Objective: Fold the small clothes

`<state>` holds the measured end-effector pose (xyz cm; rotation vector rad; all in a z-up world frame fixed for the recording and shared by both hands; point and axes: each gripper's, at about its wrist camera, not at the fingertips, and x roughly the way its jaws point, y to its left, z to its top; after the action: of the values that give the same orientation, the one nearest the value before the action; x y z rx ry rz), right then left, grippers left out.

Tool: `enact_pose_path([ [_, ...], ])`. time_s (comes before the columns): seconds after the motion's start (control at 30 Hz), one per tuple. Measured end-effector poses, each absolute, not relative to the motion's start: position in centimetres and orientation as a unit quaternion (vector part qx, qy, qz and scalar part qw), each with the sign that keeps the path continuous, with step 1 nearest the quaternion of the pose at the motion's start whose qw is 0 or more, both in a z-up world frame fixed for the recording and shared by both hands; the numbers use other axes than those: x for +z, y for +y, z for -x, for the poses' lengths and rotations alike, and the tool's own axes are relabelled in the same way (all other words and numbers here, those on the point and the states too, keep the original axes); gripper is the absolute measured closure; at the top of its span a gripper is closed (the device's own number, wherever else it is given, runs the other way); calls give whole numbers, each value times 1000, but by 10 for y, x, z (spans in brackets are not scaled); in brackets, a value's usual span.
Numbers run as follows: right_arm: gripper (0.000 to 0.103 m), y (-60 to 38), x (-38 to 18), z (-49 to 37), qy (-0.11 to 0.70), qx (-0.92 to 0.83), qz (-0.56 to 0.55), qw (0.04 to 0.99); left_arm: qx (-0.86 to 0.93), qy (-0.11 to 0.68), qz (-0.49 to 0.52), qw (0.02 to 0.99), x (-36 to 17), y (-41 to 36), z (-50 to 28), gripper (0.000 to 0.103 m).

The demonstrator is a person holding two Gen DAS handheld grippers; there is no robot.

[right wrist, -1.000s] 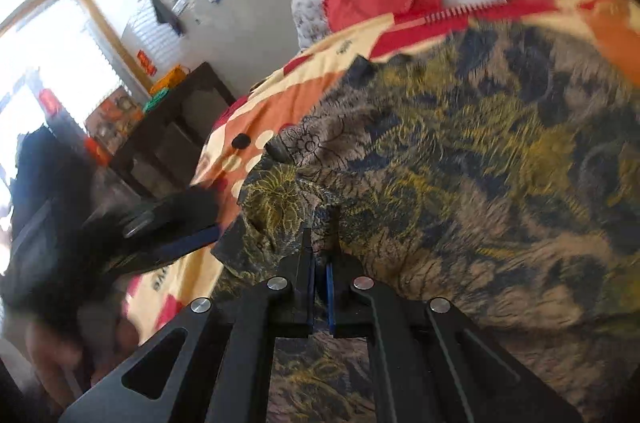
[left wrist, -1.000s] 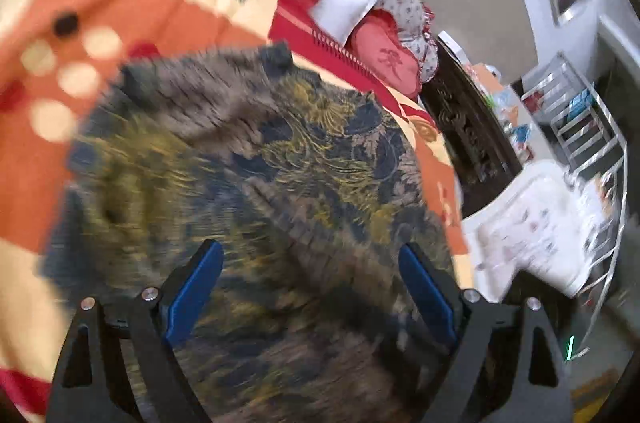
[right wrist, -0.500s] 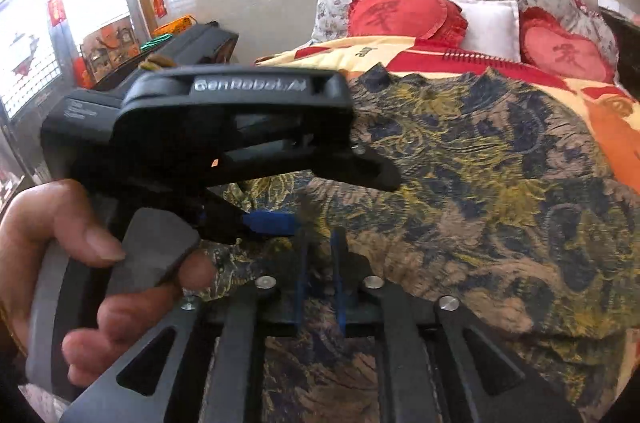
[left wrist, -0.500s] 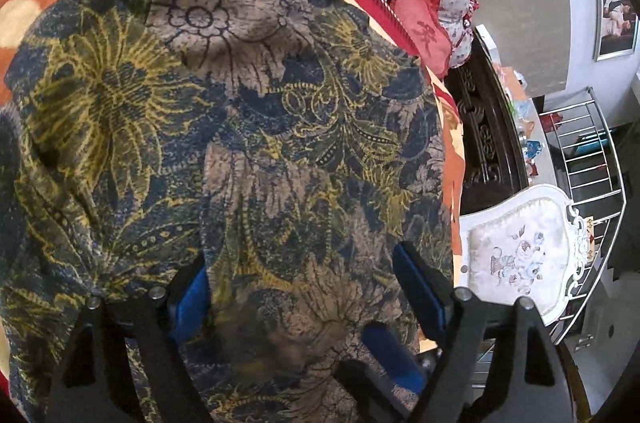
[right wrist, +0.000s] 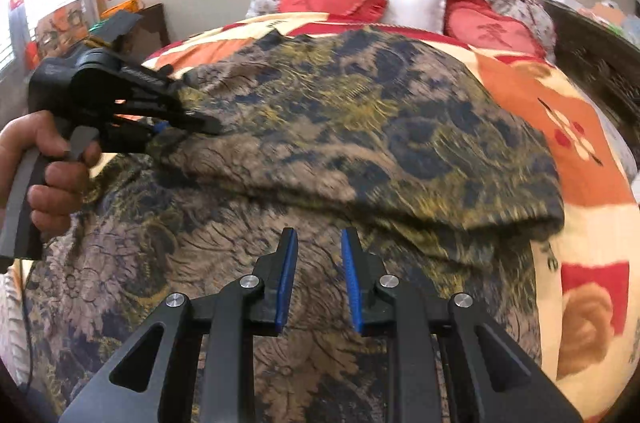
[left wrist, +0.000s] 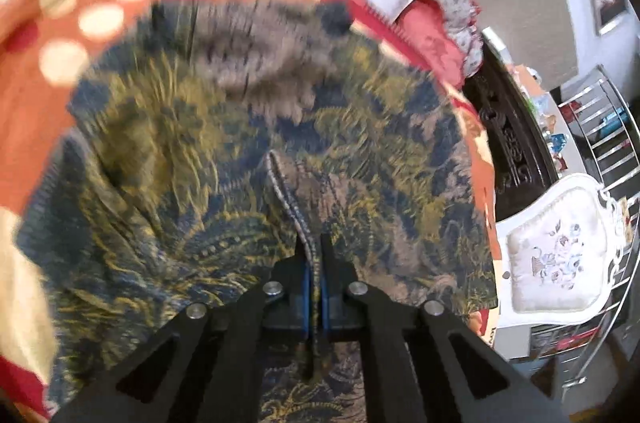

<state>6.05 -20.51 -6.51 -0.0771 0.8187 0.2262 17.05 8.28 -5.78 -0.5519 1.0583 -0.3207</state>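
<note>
Garment (right wrist: 360,127) lies spread on the bed (right wrist: 592,183); our left tongs (left wrist: 315,263) have just closed, pinching its stitched hem, while our right tongs (right wrist: 316,255) have just parted, empty, above the near cloth; we should lift that hem evenly and carry it over without dragging

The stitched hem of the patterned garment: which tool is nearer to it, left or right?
Left. The left tool is shut on the stitched hem of the patterned garment. The right tool hovers open over the cloth, pinching nothing.
</note>
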Motion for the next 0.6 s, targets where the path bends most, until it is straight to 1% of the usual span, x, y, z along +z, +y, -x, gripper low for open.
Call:
enact_pose_path([
  [0.07, 68, -204, -75, -63, 415, 99, 44, 904, -152, 473, 249, 831, -40, 88, -168, 100],
  [0.17, 68, -208, -75, -63, 414, 102, 34, 904, -154, 446, 225, 852, -10, 105, -164, 100],
  [0.27, 68, -213, -76, -66, 418, 109, 19, 902, -128, 437, 191, 869, 2, 126, -166, 100],
  [0.4, 68, -219, -77, -69, 419, 114, 2, 901, -93, 450, 189, 868, -12, 148, -174, 100],
  [0.6, 68, -219, -78, -68, 421, 114, 0, 900, -56, 484, 150, 860, -55, 141, -173, 98],
])
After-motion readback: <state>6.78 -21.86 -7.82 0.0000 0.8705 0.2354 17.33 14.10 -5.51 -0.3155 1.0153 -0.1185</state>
